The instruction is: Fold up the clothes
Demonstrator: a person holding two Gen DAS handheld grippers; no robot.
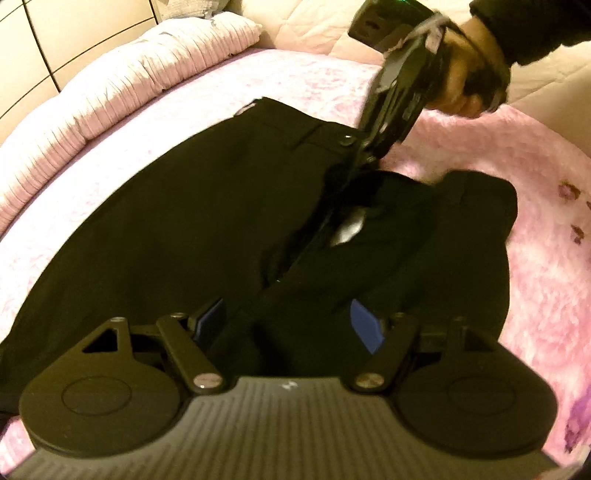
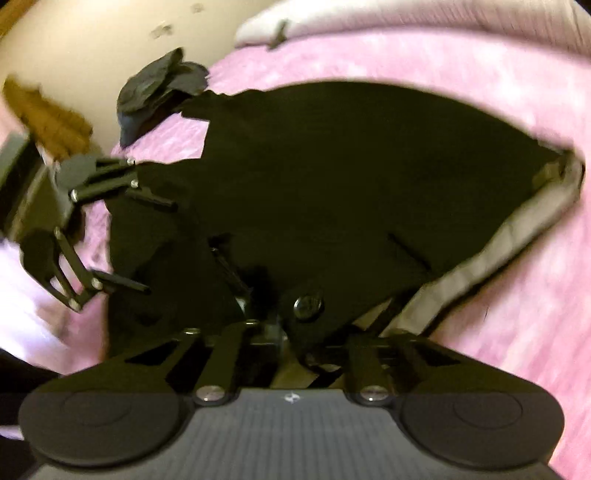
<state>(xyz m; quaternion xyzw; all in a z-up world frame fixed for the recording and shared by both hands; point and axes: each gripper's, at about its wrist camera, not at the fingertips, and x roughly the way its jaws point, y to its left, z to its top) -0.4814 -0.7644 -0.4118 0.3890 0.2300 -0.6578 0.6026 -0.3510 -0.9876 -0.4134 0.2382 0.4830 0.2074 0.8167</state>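
black trousers (image 1: 155, 229) on the pink blanket (image 1: 535, 229): left gripper (image 1: 291, 325) spread around cloth, right gripper (image 1: 364, 157) apparently pinching the waistband; slack could get bunched.

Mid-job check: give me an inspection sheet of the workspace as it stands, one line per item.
Surface: pink fuzzy blanket on a bed.
Job's things: black trousers spread out, waistband button visible; pale inner lining turned out at the waist.
Clutter: small dark crumpled garment and a brown item beyond the trousers.
Grippers: left gripper open over the trouser fabric; right gripper at the waistband by the button, closure not clear.
Cables: nothing seen.
Surroundings: pink pleated pillow, tiled wall, cream quilt.
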